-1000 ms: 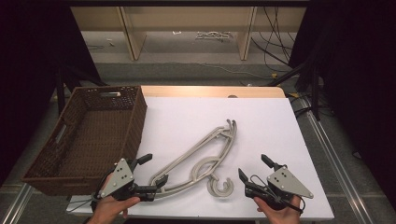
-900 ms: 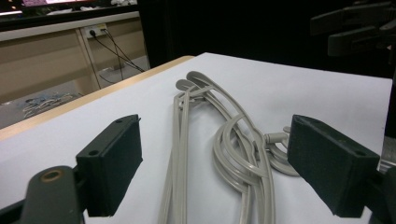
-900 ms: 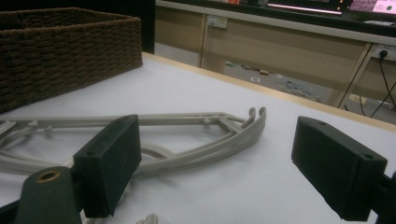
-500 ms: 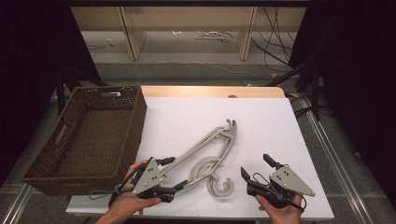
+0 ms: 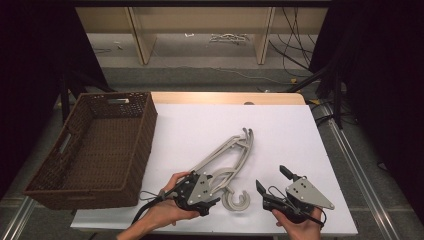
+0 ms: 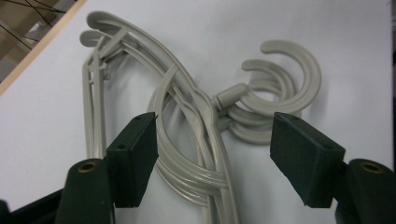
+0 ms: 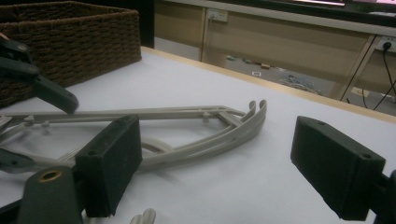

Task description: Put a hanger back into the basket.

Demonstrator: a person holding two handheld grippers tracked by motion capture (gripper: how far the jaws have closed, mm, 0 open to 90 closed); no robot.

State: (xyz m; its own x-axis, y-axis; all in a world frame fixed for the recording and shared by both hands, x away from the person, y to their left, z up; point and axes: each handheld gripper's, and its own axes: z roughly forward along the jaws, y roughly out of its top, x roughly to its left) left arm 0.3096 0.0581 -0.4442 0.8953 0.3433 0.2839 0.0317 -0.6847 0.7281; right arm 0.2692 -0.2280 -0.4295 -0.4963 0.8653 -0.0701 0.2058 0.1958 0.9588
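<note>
Grey plastic hangers on the white desk, left tool straddling them

The woven wicker basket (image 5: 95,150) sits far left on the desk (image 5: 280,130). The stacked, ribbed hangers (image 5: 231,154) run from near-left to far-right, hooks (image 5: 237,200) curling near. The left tool (image 5: 206,196), its jaws just closing, is spread around their necks without pinching; the right tool (image 5: 271,181) rests spread, empty, near right.

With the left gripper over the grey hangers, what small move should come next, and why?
Probably finish closing the left gripper. Its jaws have just been closing and stand on either side of the stacked hangers near their necks, the pads not yet pressing. The right gripper waits open beside them.
</note>
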